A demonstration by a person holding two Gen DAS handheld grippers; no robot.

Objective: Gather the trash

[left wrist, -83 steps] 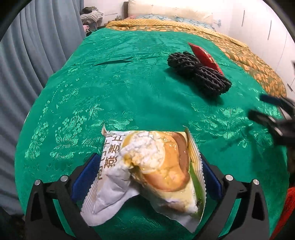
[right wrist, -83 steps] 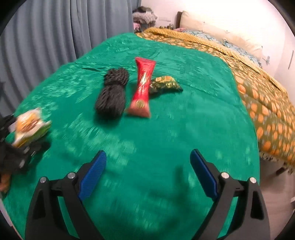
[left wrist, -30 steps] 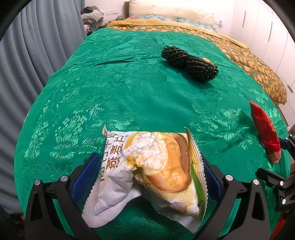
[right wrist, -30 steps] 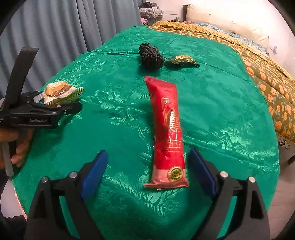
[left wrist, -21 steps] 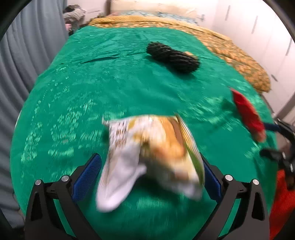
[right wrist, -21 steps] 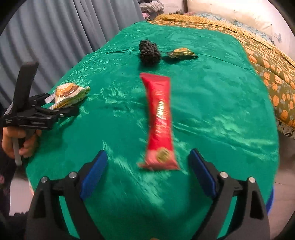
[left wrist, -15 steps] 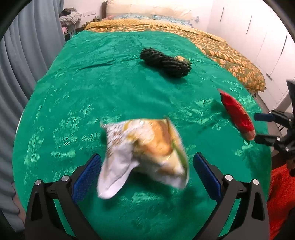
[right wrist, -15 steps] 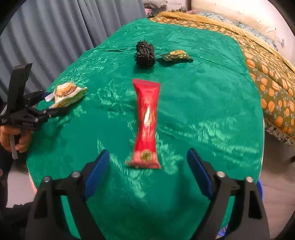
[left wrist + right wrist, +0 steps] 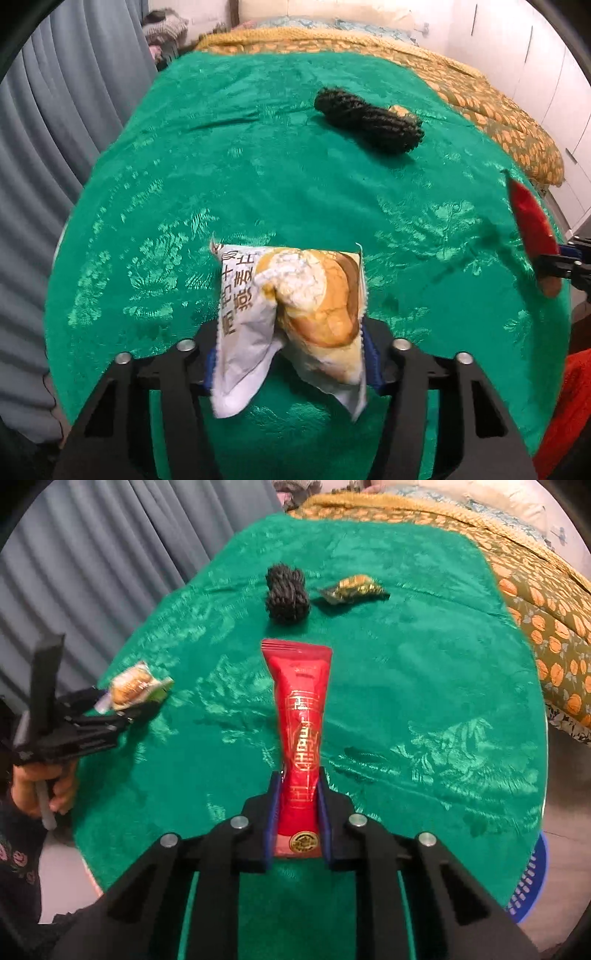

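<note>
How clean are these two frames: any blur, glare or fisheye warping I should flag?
Left wrist view: bread packet fairly sharp, red packet at the right rim smeared, bedspread bowed by the fisheye, dark corners. Right wrist view: red packet crisp, the other gripper soft at the left edge, sheen on the green weave, no blown-out glare.
</note>
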